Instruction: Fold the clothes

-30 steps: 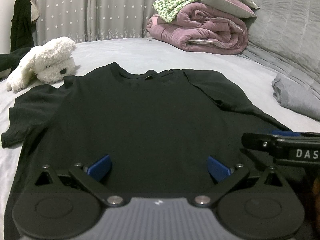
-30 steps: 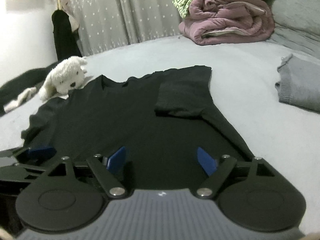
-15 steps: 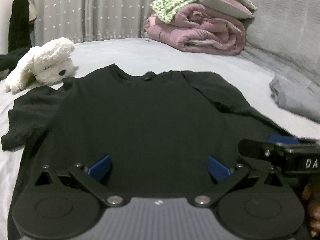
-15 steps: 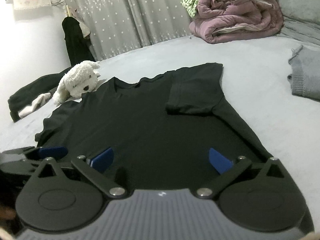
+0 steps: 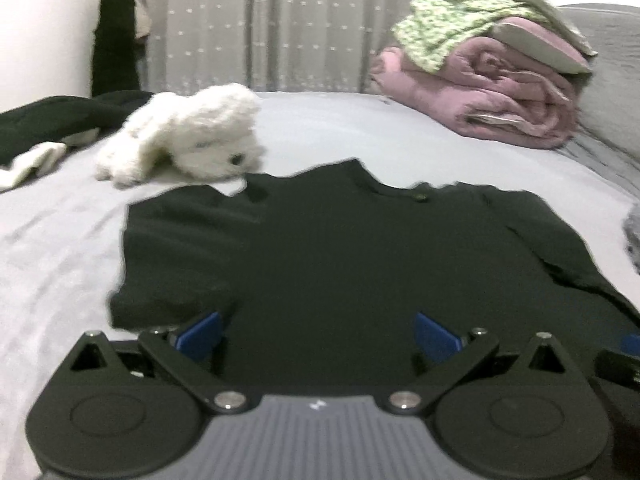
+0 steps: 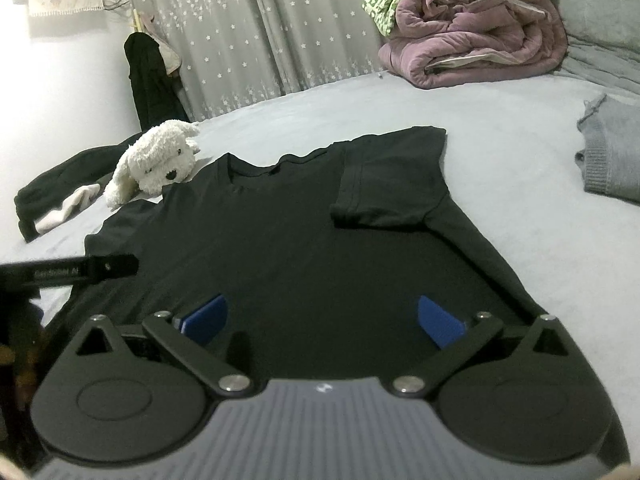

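T-shirt (image 6: pixel 304 248) lies on bed (image 6: pixel 500 152), plush dog (image 6: pixel 160 156) behind its collar.

Both wrist cameras look forward and slightly down from low over the near hem of the black T-shirt (image 5: pixel 340 260). The left view sits further left. Both share the shirt, the white plush dog (image 6: pixel 160 160) and the folded quilt (image 6: pixel 480 36).
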`<state>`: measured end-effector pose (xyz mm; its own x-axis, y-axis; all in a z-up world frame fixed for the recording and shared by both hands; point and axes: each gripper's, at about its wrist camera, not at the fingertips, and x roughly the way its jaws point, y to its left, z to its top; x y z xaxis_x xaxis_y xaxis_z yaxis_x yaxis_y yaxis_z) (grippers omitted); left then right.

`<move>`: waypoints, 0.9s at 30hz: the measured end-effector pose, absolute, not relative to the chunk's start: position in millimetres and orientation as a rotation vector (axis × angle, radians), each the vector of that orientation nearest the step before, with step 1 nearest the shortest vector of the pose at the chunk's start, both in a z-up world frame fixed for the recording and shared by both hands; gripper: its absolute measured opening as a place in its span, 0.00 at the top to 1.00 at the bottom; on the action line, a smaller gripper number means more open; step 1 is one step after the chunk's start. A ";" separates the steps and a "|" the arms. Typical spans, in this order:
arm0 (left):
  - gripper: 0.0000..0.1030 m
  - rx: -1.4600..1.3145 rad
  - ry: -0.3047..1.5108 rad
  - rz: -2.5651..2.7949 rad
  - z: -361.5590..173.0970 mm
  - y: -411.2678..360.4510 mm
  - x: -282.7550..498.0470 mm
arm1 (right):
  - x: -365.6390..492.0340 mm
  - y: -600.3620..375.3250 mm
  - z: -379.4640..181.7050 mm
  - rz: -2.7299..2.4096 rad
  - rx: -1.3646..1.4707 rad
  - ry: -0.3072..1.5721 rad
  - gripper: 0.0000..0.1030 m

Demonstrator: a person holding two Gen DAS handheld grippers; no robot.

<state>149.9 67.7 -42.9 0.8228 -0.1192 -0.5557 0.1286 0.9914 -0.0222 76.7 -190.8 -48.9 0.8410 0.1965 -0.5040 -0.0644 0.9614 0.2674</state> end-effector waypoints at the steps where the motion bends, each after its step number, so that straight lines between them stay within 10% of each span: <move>1: 0.00 0.019 0.585 -0.115 -42.0 71.7 153.3 | 76.6 -190.7 -49.0 0.139 0.245 0.556 0.00; 19: 0.20 -0.078 0.554 0.141 -31.1 148.0 211.7 | 76.9 -191.8 -48.8 0.140 0.251 0.553 0.00; 25: 0.52 -0.215 0.583 0.115 -49.9 158.8 220.6 | 76.9 -192.3 -48.9 0.141 0.255 0.552 0.00; 27: 0.78 -0.197 0.570 0.091 -50.3 155.9 220.6 | 76.9 -192.5 -48.8 0.142 0.257 0.551 0.00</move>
